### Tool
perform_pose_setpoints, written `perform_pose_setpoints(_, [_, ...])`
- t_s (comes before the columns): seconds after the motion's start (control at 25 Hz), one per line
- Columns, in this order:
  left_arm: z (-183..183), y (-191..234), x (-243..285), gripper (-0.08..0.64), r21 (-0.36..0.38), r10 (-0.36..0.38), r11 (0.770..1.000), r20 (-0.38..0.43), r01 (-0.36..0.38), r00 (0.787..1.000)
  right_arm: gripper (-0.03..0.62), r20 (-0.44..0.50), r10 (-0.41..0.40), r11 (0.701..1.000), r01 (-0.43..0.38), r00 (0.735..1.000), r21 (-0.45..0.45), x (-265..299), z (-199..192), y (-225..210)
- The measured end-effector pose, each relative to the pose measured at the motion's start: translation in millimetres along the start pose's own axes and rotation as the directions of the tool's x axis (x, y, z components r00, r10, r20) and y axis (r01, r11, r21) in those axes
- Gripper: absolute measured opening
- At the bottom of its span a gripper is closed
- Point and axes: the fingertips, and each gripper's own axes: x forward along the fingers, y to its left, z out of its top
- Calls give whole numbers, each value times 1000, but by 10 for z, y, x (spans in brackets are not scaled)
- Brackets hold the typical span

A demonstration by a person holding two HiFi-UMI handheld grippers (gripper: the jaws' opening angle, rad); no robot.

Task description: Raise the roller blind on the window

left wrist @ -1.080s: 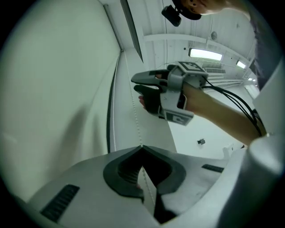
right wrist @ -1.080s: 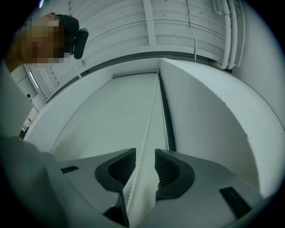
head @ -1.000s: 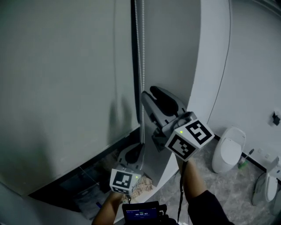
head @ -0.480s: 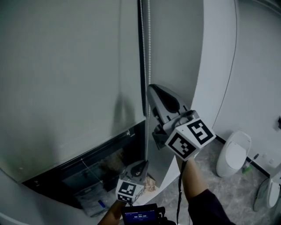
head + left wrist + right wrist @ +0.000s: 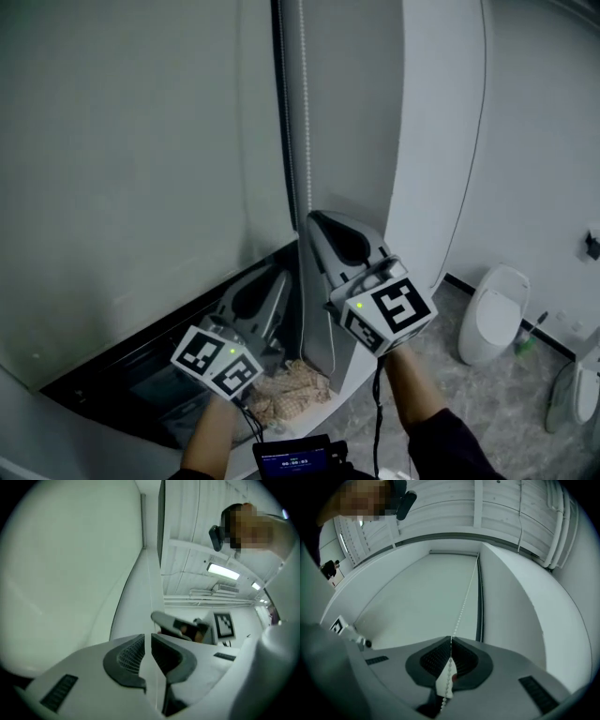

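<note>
Roller blind [image 5: 131, 169] — smooth matt cloth, bead chain [image 5: 464, 599] of small smooth beads, floor [image 5: 506, 403] of veined grey stone

Head view looks steeply down on left gripper [image 5: 280, 278] and right gripper [image 5: 314, 218]; both gripper views face upward, sharing the roller blind [image 5: 122, 169].

The bead chain [image 5: 306, 112] and roller blind [image 5: 122, 141] are cut off by the head view's top edge.

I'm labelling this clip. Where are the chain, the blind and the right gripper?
chain [image 5: 463, 603], right gripper view, mid-run above the jaws.
blind [image 5: 131, 150], head view, bare fabric.
right gripper [image 5: 451, 639], right gripper view, where the jaw tips close on the chain.
</note>
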Motion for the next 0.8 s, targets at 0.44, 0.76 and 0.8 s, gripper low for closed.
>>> perform_pose_setpoints(0.44, [968, -414, 193, 15, 25, -262, 965, 17, 261, 965, 17, -114, -140, 980, 121, 984, -161, -572, -225, 732])
perform_pose_setpoints(0.76, [1003, -531, 163, 21, -42, -363, 930, 36, 364, 931, 17, -143, -210, 970, 188, 967, -157, -814, -347, 1130])
perform_pose_setpoints(0.8, [1008, -532, 166, 21, -45, -367, 928, 39, 369, 929, 17, -140, -218, 968, 195, 966, -159, -823, -345, 1162])
